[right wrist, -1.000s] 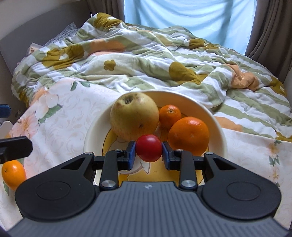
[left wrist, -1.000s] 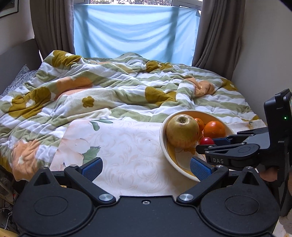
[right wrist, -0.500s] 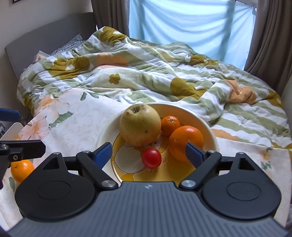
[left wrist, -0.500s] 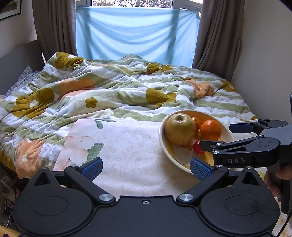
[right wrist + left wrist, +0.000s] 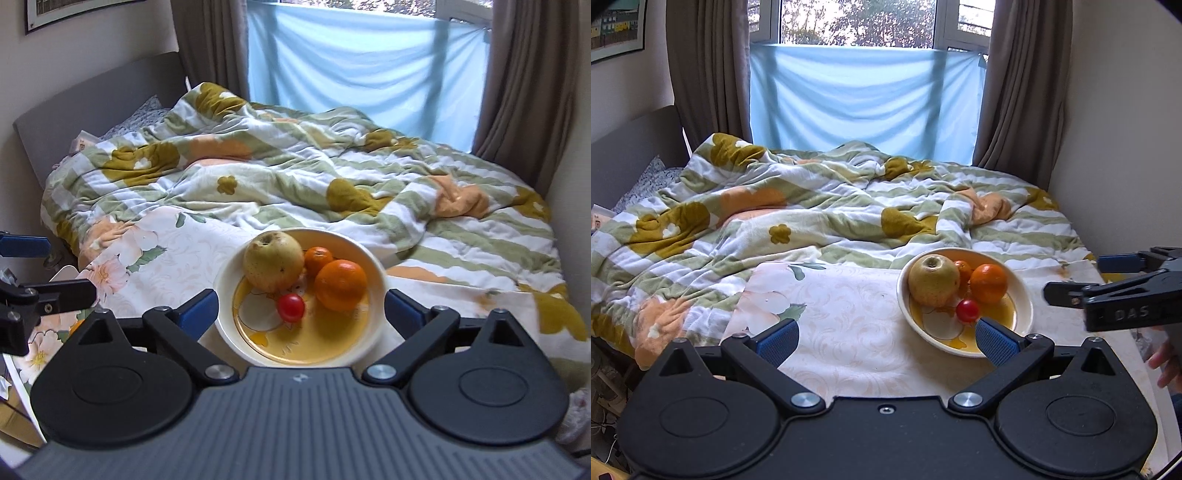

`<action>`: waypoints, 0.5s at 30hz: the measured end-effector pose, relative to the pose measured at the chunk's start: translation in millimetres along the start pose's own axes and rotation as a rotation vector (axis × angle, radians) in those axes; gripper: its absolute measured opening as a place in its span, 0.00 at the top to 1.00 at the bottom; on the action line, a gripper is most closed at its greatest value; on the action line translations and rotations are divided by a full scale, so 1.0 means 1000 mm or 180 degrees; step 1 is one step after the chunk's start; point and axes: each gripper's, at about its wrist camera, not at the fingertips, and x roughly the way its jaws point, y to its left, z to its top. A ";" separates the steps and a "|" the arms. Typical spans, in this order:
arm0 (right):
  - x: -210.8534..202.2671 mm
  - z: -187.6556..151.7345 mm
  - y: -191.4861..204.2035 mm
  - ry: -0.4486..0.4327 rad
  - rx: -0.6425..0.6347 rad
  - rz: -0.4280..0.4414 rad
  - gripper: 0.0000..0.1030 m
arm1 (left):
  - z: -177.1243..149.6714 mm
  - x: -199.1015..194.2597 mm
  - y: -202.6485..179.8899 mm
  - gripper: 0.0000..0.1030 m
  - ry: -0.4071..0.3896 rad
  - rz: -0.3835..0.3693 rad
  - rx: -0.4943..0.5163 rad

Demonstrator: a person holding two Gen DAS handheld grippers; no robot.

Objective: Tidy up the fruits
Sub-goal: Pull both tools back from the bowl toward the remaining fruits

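Observation:
A cream bowl (image 5: 373,328) with a yellow inside sits on a floral cloth (image 5: 849,317). It holds a yellow-green apple (image 5: 272,260), a large orange (image 5: 340,284), a small orange (image 5: 318,258) behind it and a small red tomato (image 5: 291,307). My right gripper (image 5: 300,314) is open and empty, drawn back above the bowl's near rim. My left gripper (image 5: 884,341) is open and empty, left of the bowl (image 5: 1025,295). Another orange (image 5: 75,325) lies partly hidden behind the left gripper at the far left of the right wrist view.
A rumpled green, white and orange flowered quilt (image 5: 827,206) covers the bed behind the cloth. A grey headboard (image 5: 99,107) stands at the left and a wall (image 5: 1119,147) at the right. A blue sheet (image 5: 864,99) hangs over the window between brown curtains.
My right gripper opened and let the red tomato go into the bowl, then drew back and up. My left gripper also pulled back and rose.

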 end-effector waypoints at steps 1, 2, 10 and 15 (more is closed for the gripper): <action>-0.006 0.000 -0.004 0.0007 0.0025 -0.0018 0.00 | -0.001 -0.004 -0.001 0.00 -0.0015 -0.0003 -0.0004; -0.013 -0.002 -0.007 0.0012 0.0060 -0.0025 0.00 | -0.003 -0.008 -0.002 0.00 -0.0027 -0.0009 -0.0003; -0.065 -0.023 -0.029 -0.0010 0.0327 -0.0164 0.00 | -0.021 -0.033 -0.013 0.00 -0.0073 -0.0005 0.0014; -0.085 -0.044 -0.036 0.0013 0.0302 -0.0327 0.00 | -0.039 -0.044 -0.020 0.00 -0.0079 -0.0003 0.0033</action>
